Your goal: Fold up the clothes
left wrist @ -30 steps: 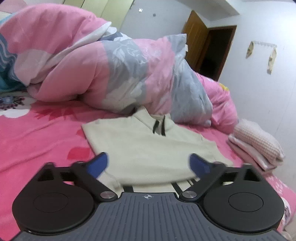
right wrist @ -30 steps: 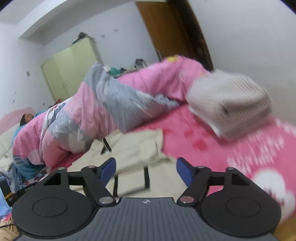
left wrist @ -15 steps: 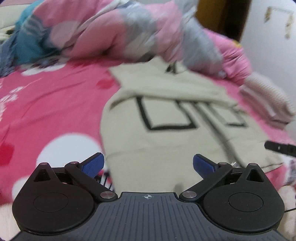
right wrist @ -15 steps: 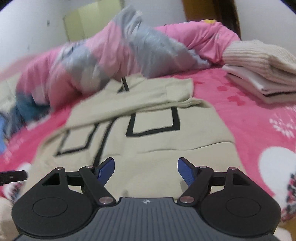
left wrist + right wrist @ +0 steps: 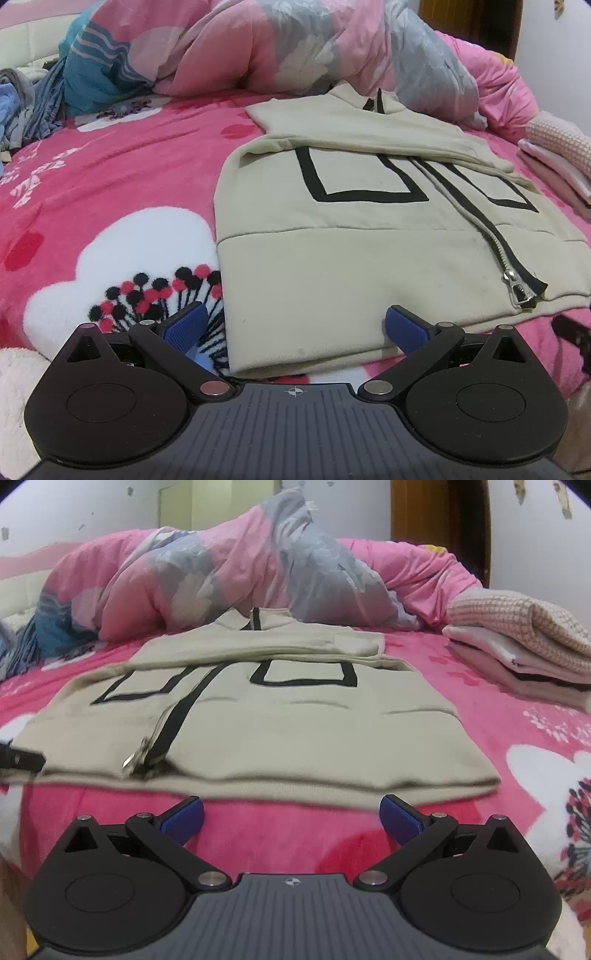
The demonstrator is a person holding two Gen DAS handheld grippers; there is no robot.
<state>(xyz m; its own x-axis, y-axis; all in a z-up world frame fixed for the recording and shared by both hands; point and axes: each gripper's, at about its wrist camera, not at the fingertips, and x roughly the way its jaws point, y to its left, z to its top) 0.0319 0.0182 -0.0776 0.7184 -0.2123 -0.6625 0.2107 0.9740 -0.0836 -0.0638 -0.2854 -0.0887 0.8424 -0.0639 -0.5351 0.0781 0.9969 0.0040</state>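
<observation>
While unbranded, cream jacket (image 5: 332,266) lies flat — zipped.

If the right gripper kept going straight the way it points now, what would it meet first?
Most likely the near hem of the beige zip jacket, lying flat on the pink blanket. The right gripper is open and just short of that edge, though its height above the bed is unclear.

No readable text or brand, white marks on the pink blanket (image 5: 110,177) — too distorted to read
</observation>
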